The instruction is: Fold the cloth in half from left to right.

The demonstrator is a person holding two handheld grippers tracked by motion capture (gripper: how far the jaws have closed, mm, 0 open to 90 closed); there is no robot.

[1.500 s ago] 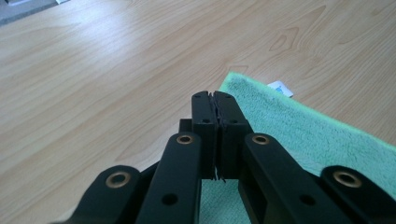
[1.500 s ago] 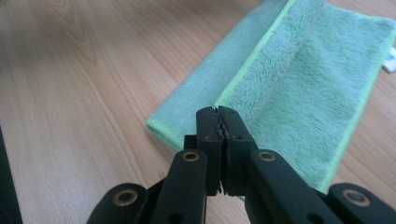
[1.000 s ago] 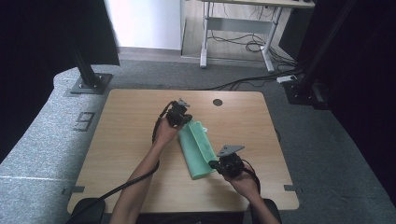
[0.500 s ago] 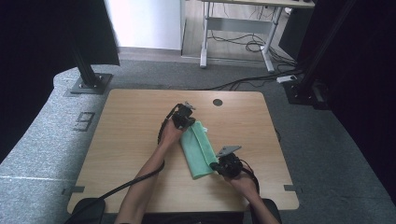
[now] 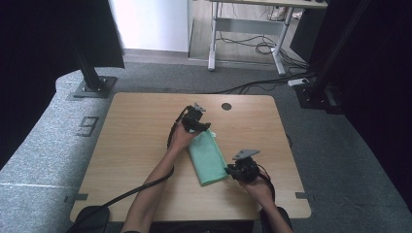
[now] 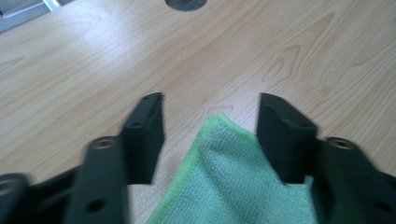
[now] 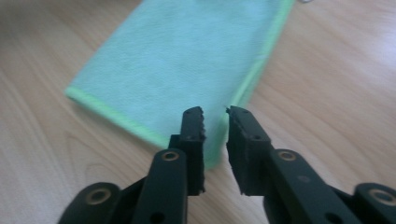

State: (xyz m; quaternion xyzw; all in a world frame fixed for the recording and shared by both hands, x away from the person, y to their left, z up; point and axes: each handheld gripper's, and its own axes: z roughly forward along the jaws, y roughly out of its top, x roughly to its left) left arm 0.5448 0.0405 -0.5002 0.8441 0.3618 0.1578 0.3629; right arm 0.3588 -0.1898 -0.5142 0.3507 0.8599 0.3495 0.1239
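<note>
We see the folded green cloth [image 5: 208, 158] lying flat on the counter [image 5: 131, 141] between both tools. Our left hand-held gripper [image 6: 210, 122] has just been opening, its jaws wide over the cloth's far corner. Our right hand-held gripper [image 7: 215, 116] has just been parting slightly, the near corner loose between its jaws.

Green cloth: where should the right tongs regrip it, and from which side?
At the near right corner of the green cloth, coming in low from the person's side. The folded layers meet there in a stitched hem that pokes out between the right tongs, whose jaws have just been opening and stand a little apart; the middle lies flat on the table.
</note>
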